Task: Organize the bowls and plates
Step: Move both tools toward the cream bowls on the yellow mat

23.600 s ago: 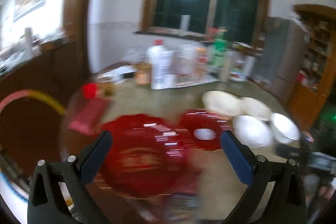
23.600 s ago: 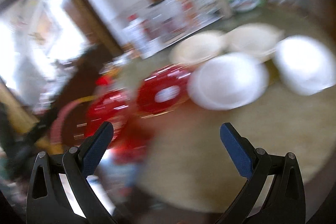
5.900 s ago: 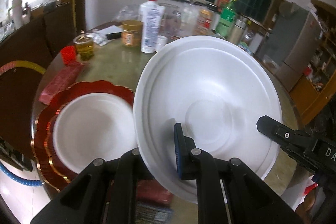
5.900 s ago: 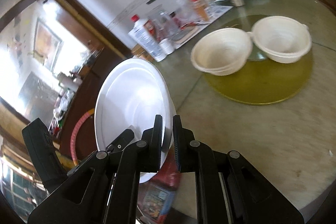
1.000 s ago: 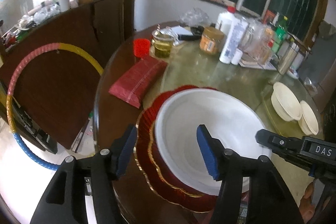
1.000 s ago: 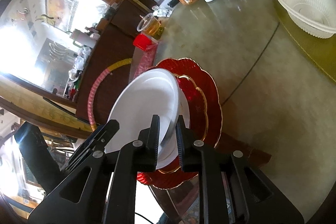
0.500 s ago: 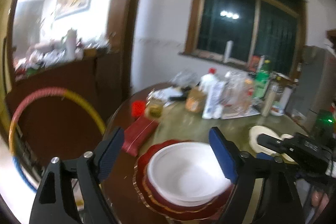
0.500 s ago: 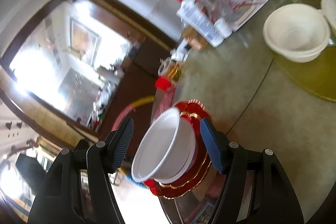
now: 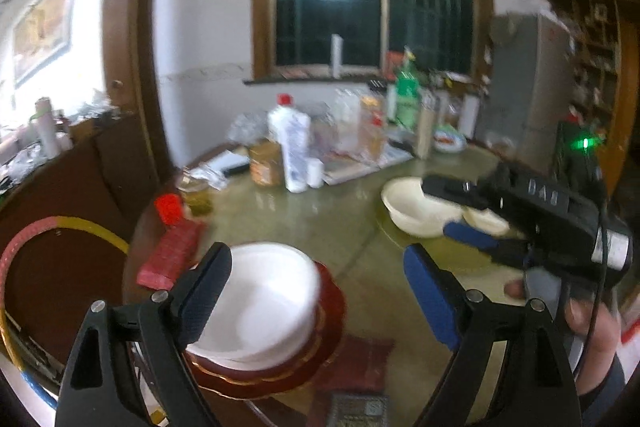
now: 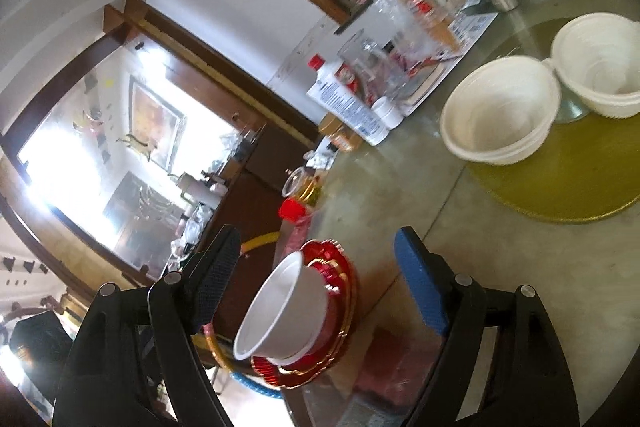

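A white bowl stack (image 9: 260, 303) rests on red gold-rimmed plates (image 9: 320, 359) at the table's near edge; both also show in the right wrist view, the bowl (image 10: 284, 315) on the plates (image 10: 340, 291). My left gripper (image 9: 316, 291) is open and empty, above and behind the stack. My right gripper (image 10: 316, 283) is open and empty, and shows at the right of the left wrist view (image 9: 472, 239). Two cream bowl stacks (image 10: 500, 111) (image 10: 600, 63) sit on a yellow-green turntable (image 10: 560, 187).
Bottles, jars and a white container (image 9: 294, 143) crowd the table's far side. A red packet (image 9: 172, 255), a red cup (image 9: 168, 209) and a glass pot (image 9: 196, 193) lie left of the plates. A hoop (image 9: 52, 227) leans against the cabinet.
Both grippers have let go of the white bowl, opened wide and pulled back and up from the stack. The bowl now rests on the red plates.
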Demonstrator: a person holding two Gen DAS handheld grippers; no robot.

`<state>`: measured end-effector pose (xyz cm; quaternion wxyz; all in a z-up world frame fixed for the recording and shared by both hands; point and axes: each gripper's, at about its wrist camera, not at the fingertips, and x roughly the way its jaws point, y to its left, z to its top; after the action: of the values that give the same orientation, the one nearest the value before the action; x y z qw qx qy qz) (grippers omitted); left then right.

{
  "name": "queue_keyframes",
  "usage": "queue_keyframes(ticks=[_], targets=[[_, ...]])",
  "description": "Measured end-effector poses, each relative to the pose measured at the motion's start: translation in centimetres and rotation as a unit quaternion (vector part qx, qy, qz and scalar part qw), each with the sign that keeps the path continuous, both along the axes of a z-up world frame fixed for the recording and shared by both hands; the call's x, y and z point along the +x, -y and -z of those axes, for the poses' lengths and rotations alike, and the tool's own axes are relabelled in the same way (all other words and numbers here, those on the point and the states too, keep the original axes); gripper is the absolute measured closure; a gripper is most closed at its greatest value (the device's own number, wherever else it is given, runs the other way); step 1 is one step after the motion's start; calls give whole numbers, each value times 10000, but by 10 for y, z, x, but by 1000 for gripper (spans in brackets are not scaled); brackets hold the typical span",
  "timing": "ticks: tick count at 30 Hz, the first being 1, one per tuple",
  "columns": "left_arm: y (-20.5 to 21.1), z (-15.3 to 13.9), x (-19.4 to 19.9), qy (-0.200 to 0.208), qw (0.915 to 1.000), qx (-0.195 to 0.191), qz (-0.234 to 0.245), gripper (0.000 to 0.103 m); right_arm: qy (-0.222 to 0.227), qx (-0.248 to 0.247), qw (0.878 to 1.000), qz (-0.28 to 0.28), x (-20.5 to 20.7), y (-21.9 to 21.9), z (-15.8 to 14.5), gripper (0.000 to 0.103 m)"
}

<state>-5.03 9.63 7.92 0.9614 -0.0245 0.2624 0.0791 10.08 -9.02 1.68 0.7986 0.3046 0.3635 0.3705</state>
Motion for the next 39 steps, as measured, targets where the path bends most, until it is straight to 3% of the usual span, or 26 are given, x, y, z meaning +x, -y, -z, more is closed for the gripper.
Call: queue_keyframes(ticks=[6, 11, 19, 25, 27, 28, 29, 30, 34, 39], targets=[[17, 17, 28, -650, 9954, -333, 617, 15, 94, 132, 9991, 402, 6, 29, 1, 23], [25, 27, 40, -934, 9898, -672, 840, 15, 97, 296, 9978, 587, 11, 45, 5, 23], [36, 35, 53, -1059, 9868, -673, 1027, 15, -192, 379, 9965, 714, 21, 55, 24, 23], [47, 45, 63, -1191, 9831, -570, 1268, 13, -360, 132, 9975, 601, 26, 48, 33, 22], [50, 47, 63, -1236, 9812, -557, 1375, 13, -402, 57, 9974, 594, 27, 47, 34, 18], [52, 47, 63, -1281, 9797, -547, 1443, 13, -408, -27, 9972, 626, 28, 46, 35, 13], [53, 46, 63, -1297, 9787, -570, 1487, 13, -418, -56, 9970, 651, 28, 46, 36, 2], [53, 44, 62, -1283, 9773, -655, 1551, 13, -431, -77, 9967, 688, 29, 47, 37, 0], [49, 35, 63, -1215, 9753, -871, 1625, 13, -547, -114, 9954, 781, 33, 51, 44, 0], [38, 19, 74, -1046, 9799, -964, 1397, 13, -705, -10, 9934, 906, 36, 61, 49, 0]])
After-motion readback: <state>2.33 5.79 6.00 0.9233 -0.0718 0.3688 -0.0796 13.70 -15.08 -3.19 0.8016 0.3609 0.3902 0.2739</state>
